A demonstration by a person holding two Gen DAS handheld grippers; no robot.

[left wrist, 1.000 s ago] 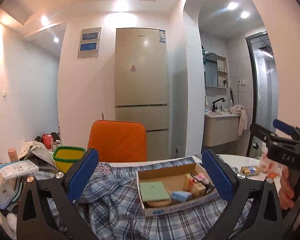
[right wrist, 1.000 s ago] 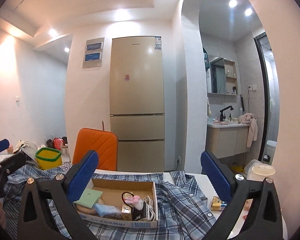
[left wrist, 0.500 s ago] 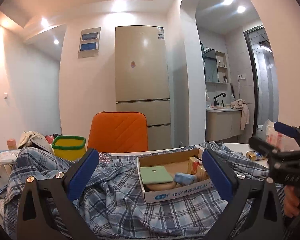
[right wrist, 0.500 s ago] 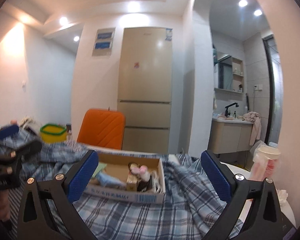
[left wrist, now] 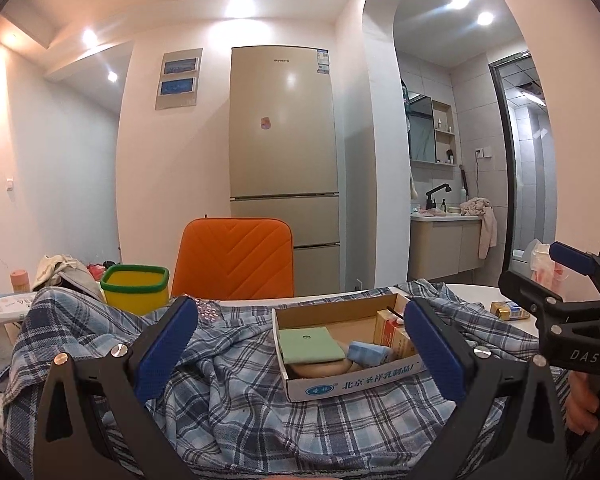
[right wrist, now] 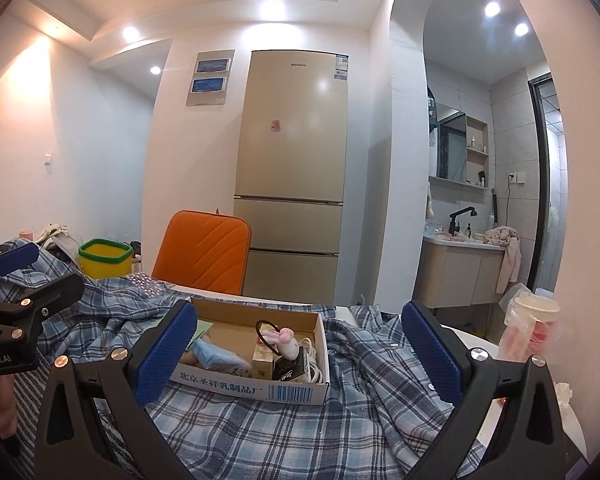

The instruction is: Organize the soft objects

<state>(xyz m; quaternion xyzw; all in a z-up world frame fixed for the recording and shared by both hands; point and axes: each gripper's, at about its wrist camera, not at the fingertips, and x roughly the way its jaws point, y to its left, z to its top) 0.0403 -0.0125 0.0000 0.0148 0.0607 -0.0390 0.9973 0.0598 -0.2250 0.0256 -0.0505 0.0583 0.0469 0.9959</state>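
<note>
A blue plaid shirt (left wrist: pixel 236 396) lies rumpled across the table; it also shows in the right wrist view (right wrist: pixel 300 432). A shallow cardboard box (left wrist: pixel 352 380) rests on the shirt and holds a green pad (left wrist: pixel 308 344), a light blue cloth roll (left wrist: pixel 368 354), small cartons and a pink plush (right wrist: pixel 280 338). My left gripper (left wrist: pixel 300 356) is open and empty, low over the shirt, in front of the box. My right gripper (right wrist: pixel 300 356) is open and empty, in front of the box (right wrist: pixel 256 384) from the right.
An orange chair (left wrist: pixel 236 258) stands behind the table. A yellow bin with green rim (left wrist: pixel 136 286) sits at back left among clutter. A cup in a plastic bag (right wrist: pixel 532 332) and a small gold pack (left wrist: pixel 510 311) stand at the right. A fridge stands beyond.
Both grippers have dropped lower toward the table and levelled off. The shirt and box now fill more of each view. Both grippers stay open.
</note>
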